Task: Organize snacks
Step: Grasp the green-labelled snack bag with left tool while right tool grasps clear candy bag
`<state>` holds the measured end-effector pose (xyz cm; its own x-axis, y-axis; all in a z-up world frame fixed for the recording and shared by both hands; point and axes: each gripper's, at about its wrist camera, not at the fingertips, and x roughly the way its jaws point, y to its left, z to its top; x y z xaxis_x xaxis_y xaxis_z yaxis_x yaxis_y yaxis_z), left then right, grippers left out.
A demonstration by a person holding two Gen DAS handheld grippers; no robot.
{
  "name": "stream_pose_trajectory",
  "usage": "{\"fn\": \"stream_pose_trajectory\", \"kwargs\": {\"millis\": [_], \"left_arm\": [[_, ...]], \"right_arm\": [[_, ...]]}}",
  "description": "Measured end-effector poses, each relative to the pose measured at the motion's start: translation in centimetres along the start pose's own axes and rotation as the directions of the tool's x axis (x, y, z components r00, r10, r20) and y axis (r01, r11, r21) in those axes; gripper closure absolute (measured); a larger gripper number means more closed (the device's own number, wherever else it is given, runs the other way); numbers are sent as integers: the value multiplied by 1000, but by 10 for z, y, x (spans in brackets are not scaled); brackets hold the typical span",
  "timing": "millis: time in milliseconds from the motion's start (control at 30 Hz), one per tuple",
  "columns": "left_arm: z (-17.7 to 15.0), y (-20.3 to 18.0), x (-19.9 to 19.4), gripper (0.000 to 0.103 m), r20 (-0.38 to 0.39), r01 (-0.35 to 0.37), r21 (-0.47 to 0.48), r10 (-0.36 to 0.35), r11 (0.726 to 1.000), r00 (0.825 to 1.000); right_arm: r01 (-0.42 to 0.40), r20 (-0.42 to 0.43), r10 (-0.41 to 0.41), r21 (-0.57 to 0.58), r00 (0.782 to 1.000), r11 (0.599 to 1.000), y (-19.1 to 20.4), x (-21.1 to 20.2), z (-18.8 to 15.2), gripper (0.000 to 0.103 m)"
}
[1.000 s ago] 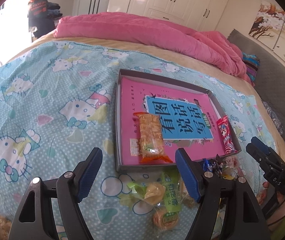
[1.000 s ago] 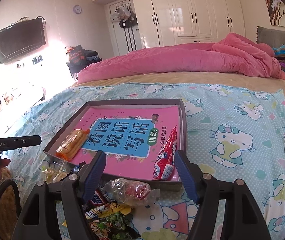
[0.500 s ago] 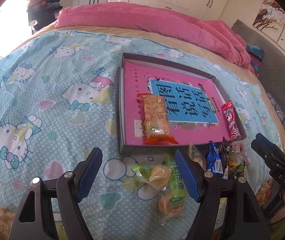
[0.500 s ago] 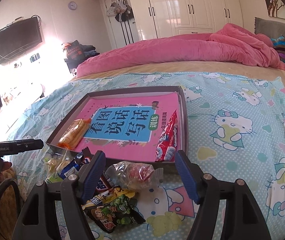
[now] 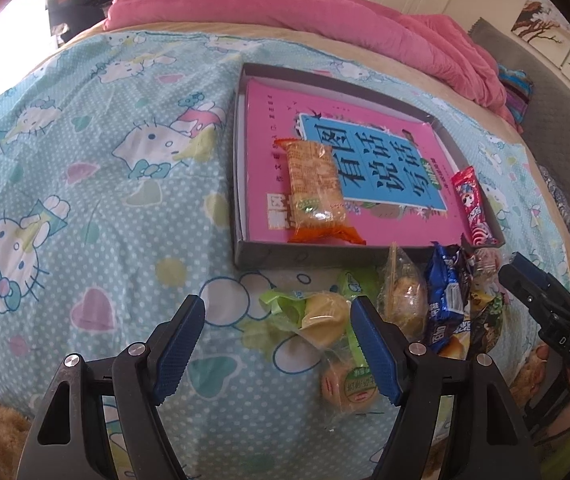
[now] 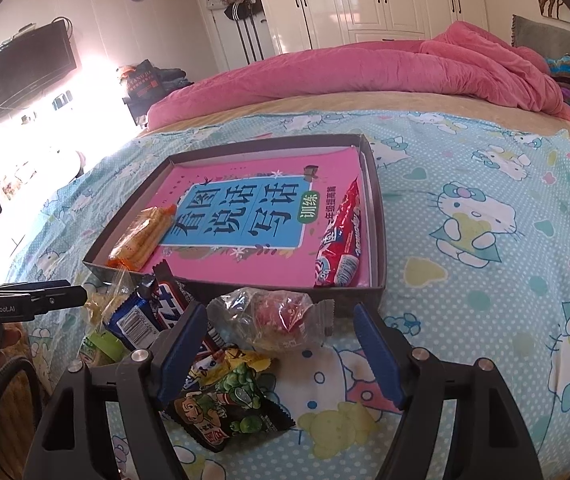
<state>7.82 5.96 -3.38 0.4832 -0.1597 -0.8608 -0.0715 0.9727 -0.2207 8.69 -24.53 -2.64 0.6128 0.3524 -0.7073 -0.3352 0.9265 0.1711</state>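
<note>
Right gripper (image 6: 279,350) empty, fingers spread wide. Crinkly clear-wrapped red candy packet (image 6: 271,320) lies on bedsheet just ahead between fingers, touching shallow grey cardboard tray (image 6: 377,216). Left gripper (image 5: 275,346) likewise spread, farther off.

A bed (image 5: 85,184) carries everything. On it lie a grey tray (image 5: 238,184), loose snacks (image 5: 405,312) just near of it, and a pink quilt (image 5: 285,8) far back.

Bare bedsheet (image 5: 97,200) from 9 to 11 o'clock of tray (image 5: 239,184), open for passage; loose snack pile (image 5: 417,312) crowding its 6 o'clock wall; biscuit pack (image 5: 315,192) and red stick pack (image 5: 471,204) lying inside
</note>
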Motion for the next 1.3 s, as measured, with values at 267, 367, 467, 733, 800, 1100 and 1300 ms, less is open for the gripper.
{"fn": "stream_pose_trajectory", "kwargs": {"millis": [267,367,467,733,800,1100,1300], "left_arm": [[-2,-1,12,26,-35,4,5,-4,1000,999],[-3,-5,17,26,-49,3,18,-2,1000,999],[-3,-8,20,26,-50,-6,38,8,999,999],[1,-16,26,26,-35,-16,70,18,997,999],[2,-19,28,26,-29,-22,81,25,996,999],[0,-28,31,51,-29,9,109,-6,994,1000],[0,-34,27,63,-11,24,136,-23,990,1000]], "right_arm": [[-13,-31,13,0,999,1000,1,10,-2,28],[-16,-43,16,0,999,1000,1,15,-3,28],[-20,-56,20,4,998,1000,1,19,-3,28],[-11,-81,11,-2,997,1000,2,31,-5,28],[-5,-82,4,-7,997,1000,3,33,-5,30],[-8,-59,6,-37,998,999,7,32,-4,50],[-35,-25,34,-47,999,998,10,21,-1,54]]}}
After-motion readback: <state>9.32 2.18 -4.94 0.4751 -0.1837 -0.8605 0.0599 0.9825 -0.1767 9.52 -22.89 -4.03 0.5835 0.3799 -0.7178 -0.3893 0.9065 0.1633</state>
